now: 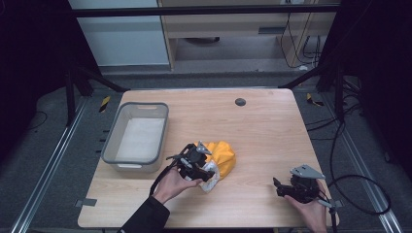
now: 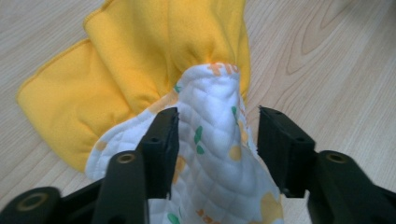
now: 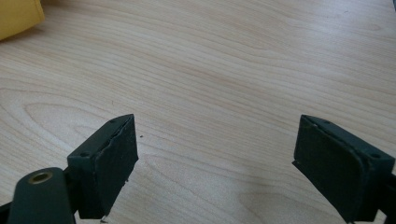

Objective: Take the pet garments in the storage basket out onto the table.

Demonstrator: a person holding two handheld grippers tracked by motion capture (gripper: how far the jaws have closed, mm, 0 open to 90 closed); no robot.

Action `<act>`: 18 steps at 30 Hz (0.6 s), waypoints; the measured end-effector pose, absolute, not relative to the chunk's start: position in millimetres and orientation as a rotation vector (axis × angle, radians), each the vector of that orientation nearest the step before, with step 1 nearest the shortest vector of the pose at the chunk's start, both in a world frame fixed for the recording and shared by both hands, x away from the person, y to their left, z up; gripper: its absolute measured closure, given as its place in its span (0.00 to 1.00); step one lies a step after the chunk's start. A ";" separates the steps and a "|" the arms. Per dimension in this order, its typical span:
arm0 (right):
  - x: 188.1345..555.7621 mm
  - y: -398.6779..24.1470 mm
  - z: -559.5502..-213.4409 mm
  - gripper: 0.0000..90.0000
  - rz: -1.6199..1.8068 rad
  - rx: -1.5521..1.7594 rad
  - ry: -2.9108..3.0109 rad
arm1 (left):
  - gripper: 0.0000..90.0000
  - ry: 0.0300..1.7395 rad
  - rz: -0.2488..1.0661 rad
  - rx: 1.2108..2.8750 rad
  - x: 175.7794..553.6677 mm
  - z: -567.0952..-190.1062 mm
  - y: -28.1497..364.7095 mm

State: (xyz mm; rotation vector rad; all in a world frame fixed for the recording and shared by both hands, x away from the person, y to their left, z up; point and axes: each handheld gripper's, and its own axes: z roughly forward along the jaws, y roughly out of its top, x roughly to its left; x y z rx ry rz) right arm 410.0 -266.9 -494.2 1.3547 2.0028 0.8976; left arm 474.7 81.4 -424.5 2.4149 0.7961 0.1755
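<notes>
Near the middle of the frame, on the pale wooden desk point(image 1: 262, 126), the left hand-held gripper point(image 2: 218, 133) stands with jaws apart around the crumpled yellow-and-white quilted cloth point(image 2: 154, 60), the right hand-held gripper point(image 3: 217, 163) wide apart at lower right, so tidying it into the grey plastic bin point(image 1: 111, 141) seems undone.

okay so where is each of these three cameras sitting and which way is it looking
High view: above the person's side, facing forward and down on the table; shows forearms, left gripper, right gripper, grey bin.
Left gripper view: rides that gripper, looking along its parted jaws at the yellow and white cloth.
Right gripper view: looks along open jaws at bare wood.
Shared: the cloth appears in all three.
</notes>
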 end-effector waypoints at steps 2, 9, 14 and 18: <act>409.8 -267.1 -493.8 0.15 0.896 1.354 2.003 | 0.46 0.789 0.188 2.402 472.5 -421.6 83.5; 409.7 -267.4 -493.9 0.14 0.900 1.355 1.998 | 0.38 0.773 0.227 2.360 467.0 -413.5 93.2; 409.5 -268.1 -493.7 0.14 0.905 1.356 1.995 | 0.33 0.772 0.254 2.338 462.5 -409.2 101.4; 409.5 -268.1 -493.9 0.14 0.904 1.356 1.996 | 0.31 0.790 0.271 2.306 457.5 -407.0 113.6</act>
